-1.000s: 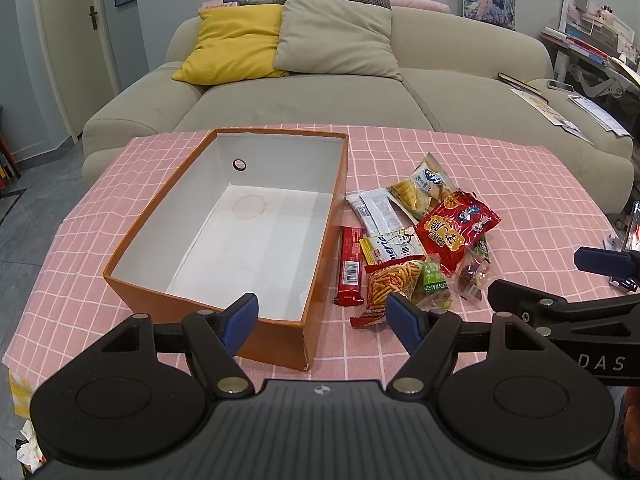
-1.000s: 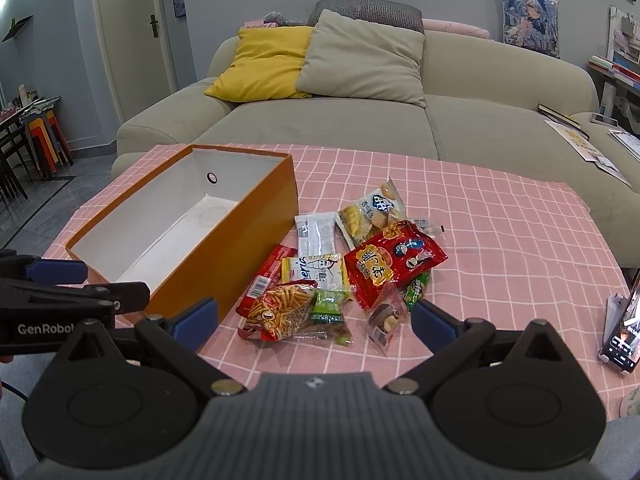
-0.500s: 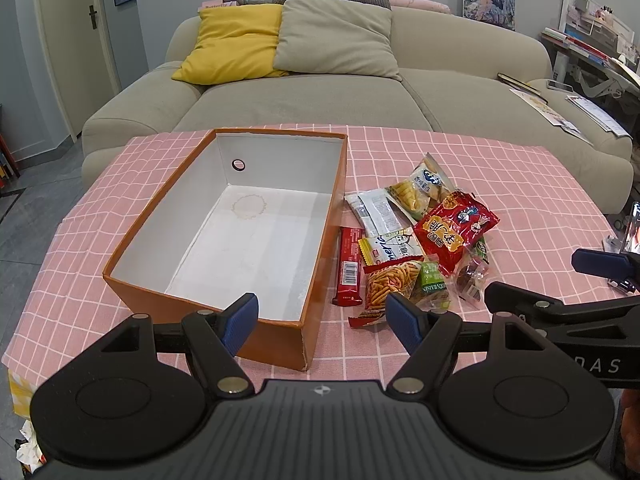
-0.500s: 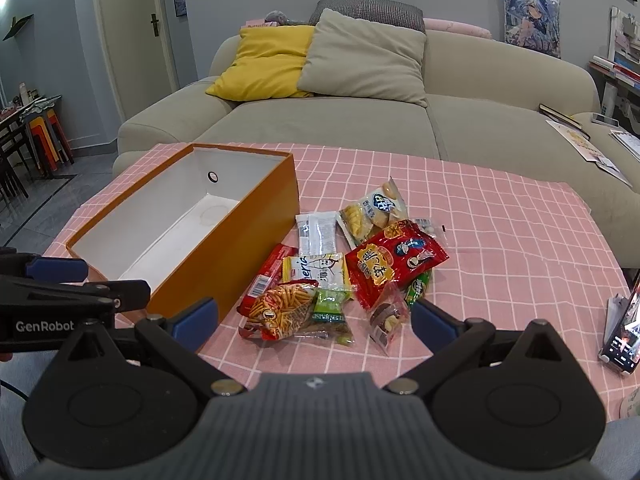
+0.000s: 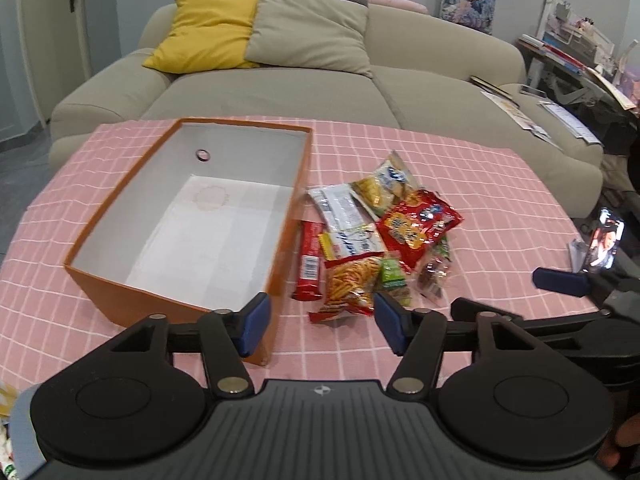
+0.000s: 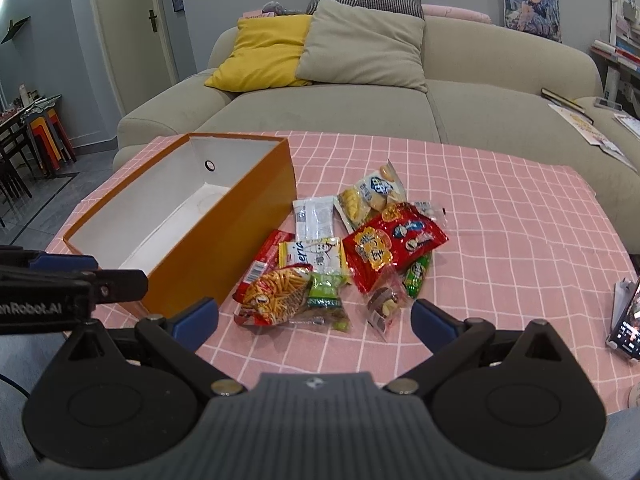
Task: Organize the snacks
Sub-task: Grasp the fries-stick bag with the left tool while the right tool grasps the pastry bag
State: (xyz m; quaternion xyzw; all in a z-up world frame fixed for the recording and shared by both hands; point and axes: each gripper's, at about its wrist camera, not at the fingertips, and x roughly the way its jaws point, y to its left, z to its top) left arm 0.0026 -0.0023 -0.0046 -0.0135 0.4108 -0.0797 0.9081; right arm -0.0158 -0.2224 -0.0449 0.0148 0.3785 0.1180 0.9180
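An open orange box [image 5: 120, 304] with a white empty inside stands on the pink checked tablecloth; it also shows in the right wrist view [image 6: 224, 240]. Several snack packets lie in a pile right of it: a red bar [image 5: 310, 266], an orange stick-snack bag [image 5: 352, 284], a big red bag [image 5: 416, 228], a yellow chips bag [image 5: 384, 188], a white packet [image 5: 338, 210]. My left gripper [image 5: 322, 322] is open and empty, just short of the stick-snack bag [image 6: 276, 294]. My right gripper [image 6: 314, 320] is open and empty, near the pile's front edge.
A beige sofa [image 5: 320, 88] with a yellow pillow [image 5: 212, 32] stands behind the table. A phone [image 5: 606, 238] stands at the table's right edge, also in the right wrist view [image 6: 628, 320]. Stools and chairs [image 6: 44, 140] stand far left.
My left gripper has moved right and forward toward the snack pile. My right gripper has edged a little closer to the pile. Both stay open.
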